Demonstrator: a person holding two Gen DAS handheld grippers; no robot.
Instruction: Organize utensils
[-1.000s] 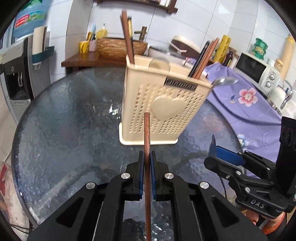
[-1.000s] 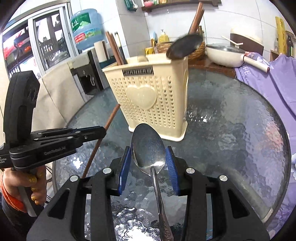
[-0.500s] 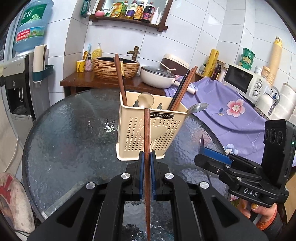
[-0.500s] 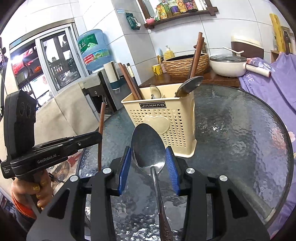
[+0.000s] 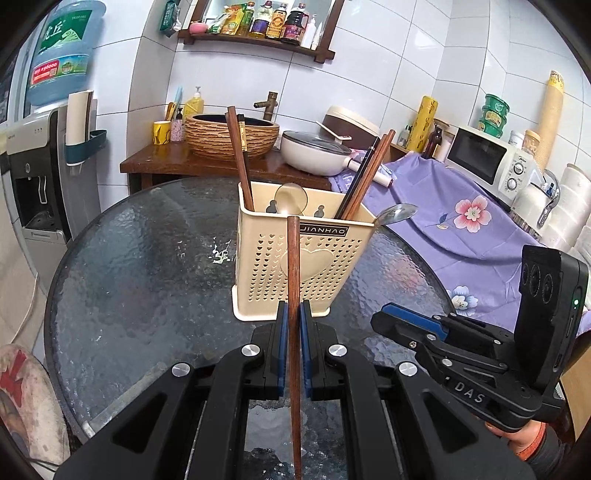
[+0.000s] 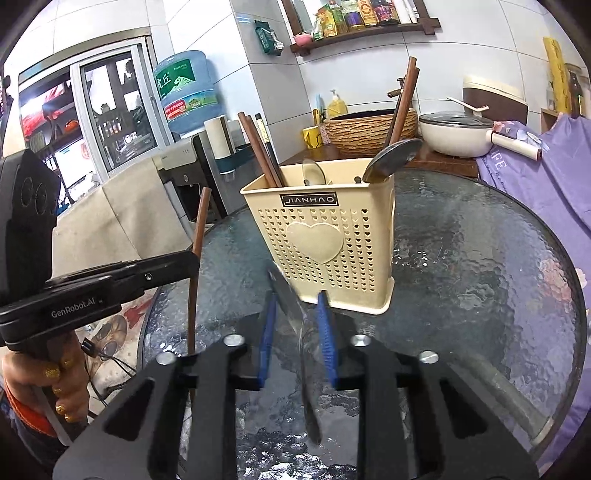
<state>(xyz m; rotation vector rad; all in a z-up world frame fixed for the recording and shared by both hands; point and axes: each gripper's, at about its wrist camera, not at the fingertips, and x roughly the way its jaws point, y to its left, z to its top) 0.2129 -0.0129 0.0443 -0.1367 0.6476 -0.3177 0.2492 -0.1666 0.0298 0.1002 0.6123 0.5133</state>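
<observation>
The left gripper [image 5: 291, 345] clamps a chopstick [image 5: 293, 291]. The right gripper [image 6: 297, 338], jaws just closing, holds a tilted spoon [image 6: 290, 302] loosely, before the holder [image 6: 325, 240]; it could slip out.

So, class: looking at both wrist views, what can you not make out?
- Right wrist view: the spoon in the right claw is motion-blurred; pad contact unclear.
- Left wrist view: the chopstick runs off the bottom edge.
- Both views: the holder walls hide the stored utensils' lower ends.
- Shelf bottle labels: too small.
</observation>
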